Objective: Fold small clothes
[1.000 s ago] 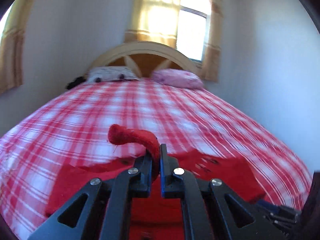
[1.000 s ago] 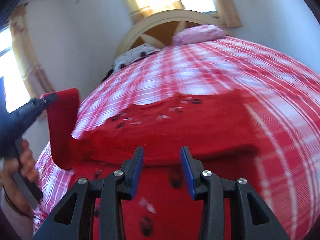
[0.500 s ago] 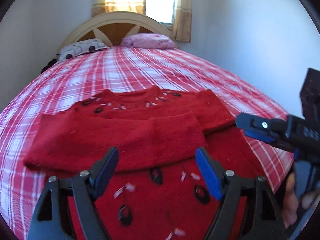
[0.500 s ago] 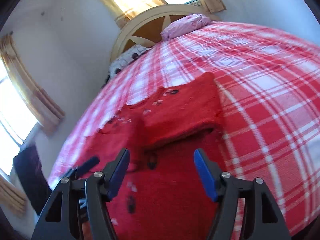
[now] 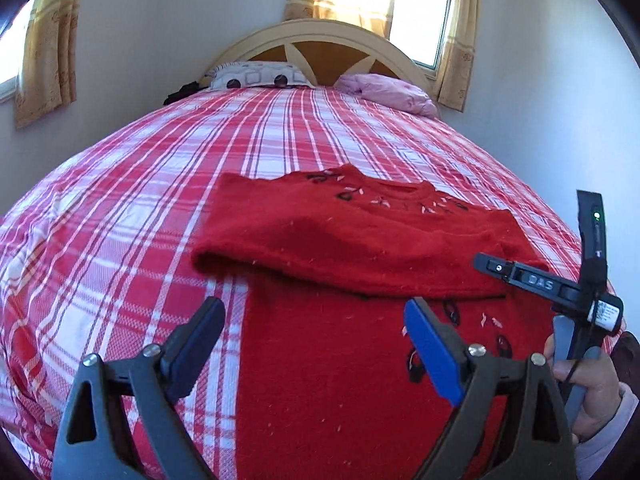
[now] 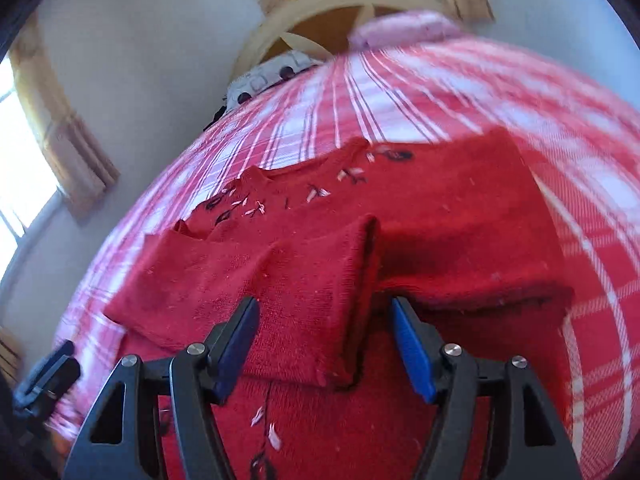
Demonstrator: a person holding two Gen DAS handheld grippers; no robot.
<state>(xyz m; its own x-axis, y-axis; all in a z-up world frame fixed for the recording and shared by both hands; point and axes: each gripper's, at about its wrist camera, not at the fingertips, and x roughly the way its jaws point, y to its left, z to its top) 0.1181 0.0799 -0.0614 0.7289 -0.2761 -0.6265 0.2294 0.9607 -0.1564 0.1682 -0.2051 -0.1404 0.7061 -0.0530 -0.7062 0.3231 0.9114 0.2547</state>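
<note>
The sleeve [image 5: 344, 248] now lies folded on the plaid bedspread [image 5: 120, 208] below the headboard [image 5: 320, 40].

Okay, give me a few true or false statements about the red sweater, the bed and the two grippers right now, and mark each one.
1. Both sleeves of the red sweater lie folded across its chest. True.
2. The left gripper clamps a sleeve. False: its jaws stand wide open, holding nothing.
3. The sweater lies on a red and white checked bedspread. True.
4. The right gripper is shut. False: it is open over a folded sleeve end.
5. The pink pillow sits on the sweater. False: it is at the headboard.
</note>
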